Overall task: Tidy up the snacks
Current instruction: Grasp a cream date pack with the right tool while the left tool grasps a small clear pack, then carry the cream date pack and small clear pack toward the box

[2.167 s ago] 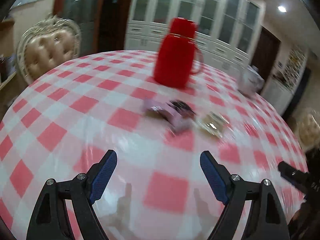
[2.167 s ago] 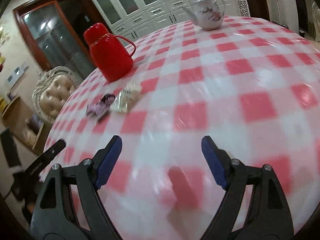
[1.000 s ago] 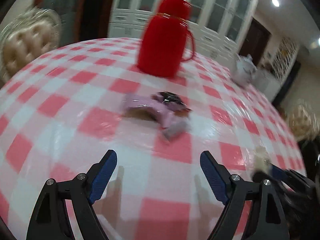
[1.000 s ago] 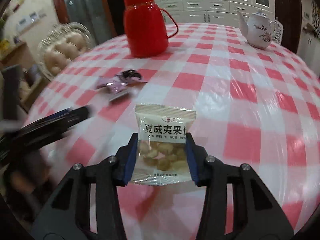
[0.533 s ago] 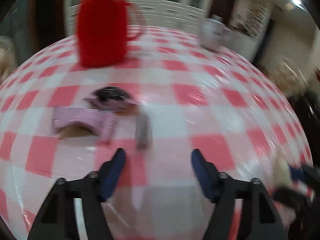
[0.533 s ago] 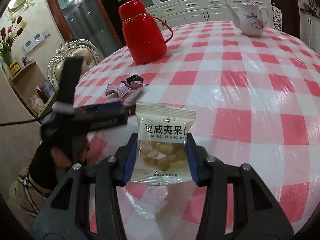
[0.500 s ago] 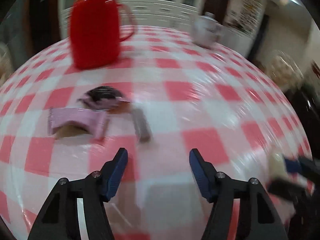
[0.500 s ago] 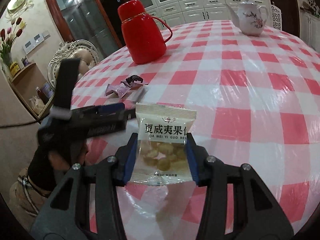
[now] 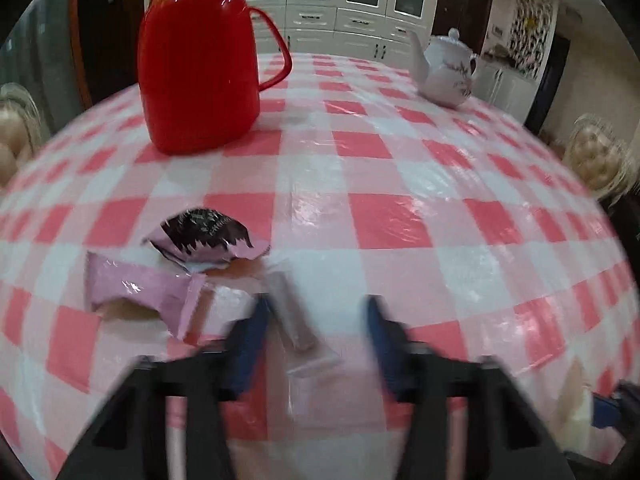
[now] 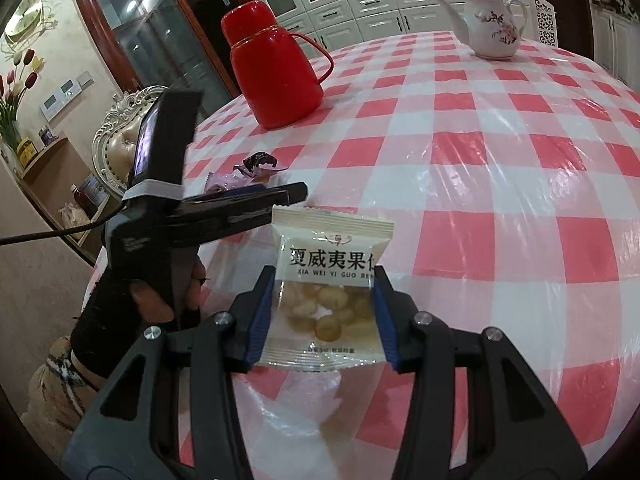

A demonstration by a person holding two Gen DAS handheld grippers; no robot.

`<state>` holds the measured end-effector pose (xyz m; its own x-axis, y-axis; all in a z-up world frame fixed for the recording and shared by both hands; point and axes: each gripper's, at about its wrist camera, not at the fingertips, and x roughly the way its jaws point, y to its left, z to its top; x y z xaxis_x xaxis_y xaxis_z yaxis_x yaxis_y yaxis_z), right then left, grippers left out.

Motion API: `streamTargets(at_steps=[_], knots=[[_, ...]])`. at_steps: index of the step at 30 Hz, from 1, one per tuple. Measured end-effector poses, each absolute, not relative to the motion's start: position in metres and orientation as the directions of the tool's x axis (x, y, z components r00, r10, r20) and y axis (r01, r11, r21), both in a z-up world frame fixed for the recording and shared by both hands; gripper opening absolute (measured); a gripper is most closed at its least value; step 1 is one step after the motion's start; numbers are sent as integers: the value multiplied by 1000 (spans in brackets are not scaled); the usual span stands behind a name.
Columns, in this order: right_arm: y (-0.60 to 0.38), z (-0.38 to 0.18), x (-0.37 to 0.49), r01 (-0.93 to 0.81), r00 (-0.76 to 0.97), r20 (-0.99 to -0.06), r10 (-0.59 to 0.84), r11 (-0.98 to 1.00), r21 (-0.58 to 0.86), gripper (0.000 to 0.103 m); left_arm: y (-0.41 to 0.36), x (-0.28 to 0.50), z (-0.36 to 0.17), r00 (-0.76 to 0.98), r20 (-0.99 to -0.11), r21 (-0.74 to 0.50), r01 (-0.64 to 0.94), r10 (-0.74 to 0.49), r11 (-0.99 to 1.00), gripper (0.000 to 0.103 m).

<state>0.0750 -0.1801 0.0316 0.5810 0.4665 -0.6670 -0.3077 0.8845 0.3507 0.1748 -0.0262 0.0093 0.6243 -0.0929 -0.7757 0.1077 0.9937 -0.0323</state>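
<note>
Right gripper (image 10: 325, 314) clamped the sides of a clear nut packet (image 10: 329, 292) above the checked tablecloth (image 10: 500, 184). Left gripper (image 9: 314, 332), motion-blurred, was closing with a slim brown snack stick (image 9: 289, 312) between its fingers, beside two pink wrappers (image 9: 140, 292) near the red thermos (image 9: 198, 68).

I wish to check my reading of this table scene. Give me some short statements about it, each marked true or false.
1. The right gripper holds a nut packet between its fingers. True.
2. The red thermos jug lies on its side. False: it stands upright.
3. The white teapot stands on the checked tablecloth. True.
4. The pink wrappers lie in a basket. False: they lie directly on the tablecloth.
</note>
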Motion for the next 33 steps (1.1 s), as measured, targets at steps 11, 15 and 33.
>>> streamTargets(at_steps=[11, 15, 33], knots=[[-175, 40, 66, -340, 603, -646, 468, 883, 322, 51, -26, 108, 32, 655, -740, -54, 164, -150, 985, 13], [-173, 41, 65, -343, 611, -649, 454, 890, 300, 51, -30, 82, 36, 659, -735, -64, 167, -160, 984, 13], [-169, 36, 6, -337, 621, -661, 421, 905, 261, 50, -14, -35, 43, 721, -672, -141, 101, -170, 985, 14]])
